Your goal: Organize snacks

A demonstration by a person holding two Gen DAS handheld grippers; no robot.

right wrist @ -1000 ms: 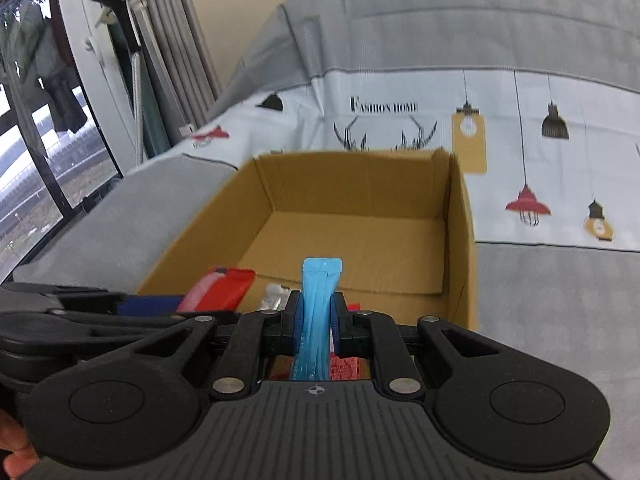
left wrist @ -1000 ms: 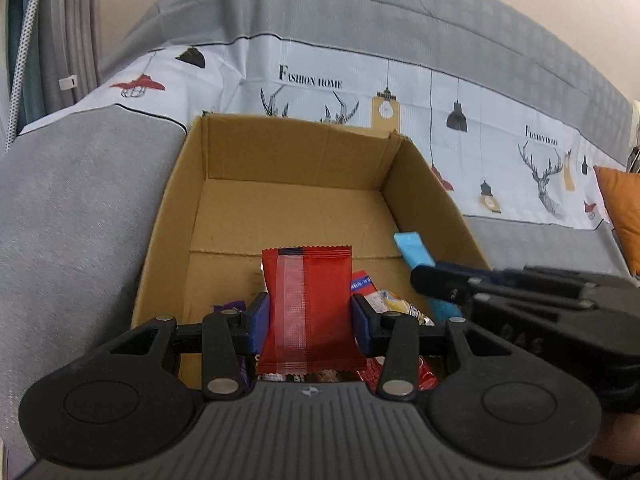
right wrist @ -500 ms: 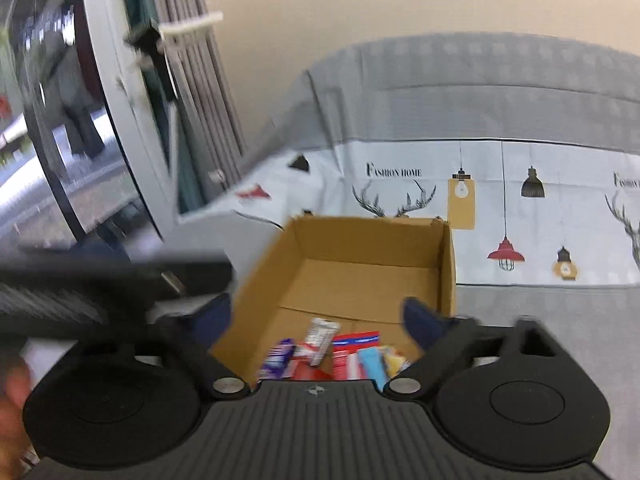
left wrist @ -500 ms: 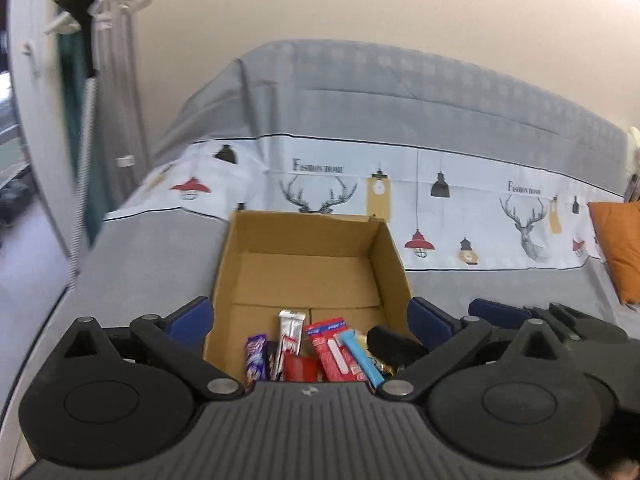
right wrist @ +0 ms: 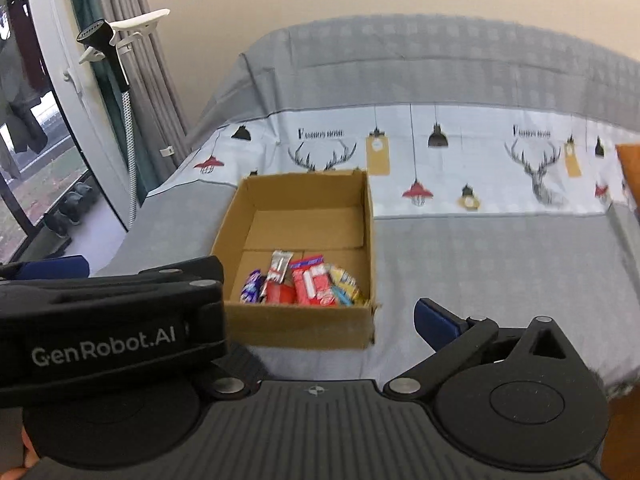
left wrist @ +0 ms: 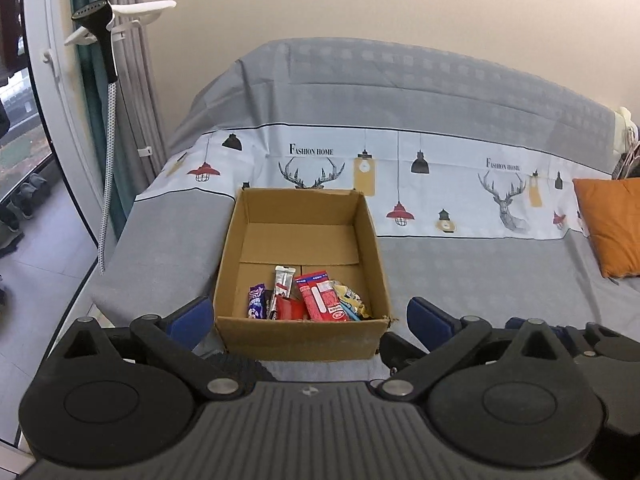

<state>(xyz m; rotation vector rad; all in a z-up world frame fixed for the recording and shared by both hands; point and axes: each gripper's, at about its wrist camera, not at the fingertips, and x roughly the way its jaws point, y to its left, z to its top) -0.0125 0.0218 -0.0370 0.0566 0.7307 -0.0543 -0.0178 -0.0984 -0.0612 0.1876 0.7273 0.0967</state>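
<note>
An open cardboard box (left wrist: 300, 336) stands on a grey sofa, and also shows in the right wrist view (right wrist: 296, 326). Several snack packets lie at its near end: a red packet (left wrist: 320, 296), a purple one (left wrist: 257, 301), a silver one (left wrist: 281, 282), a yellow one (left wrist: 352, 295). They also show as a pile in the right wrist view (right wrist: 304, 284). My left gripper (left wrist: 308, 322) is open and empty, held back in front of the box. My right gripper (right wrist: 320, 320) is open and empty; its left finger is hidden behind the left gripper's body (right wrist: 112, 320).
The sofa cover (left wrist: 440, 184) has a white band printed with deer and lamps. An orange cushion (left wrist: 608, 224) lies at the right. A garment steamer (left wrist: 102, 36) on its hose and curtains stand at the left by a glass door.
One second ago the left gripper held a red packet and the right a blue one over the box. Both have opened, let the packets go into the box, and pulled back.
</note>
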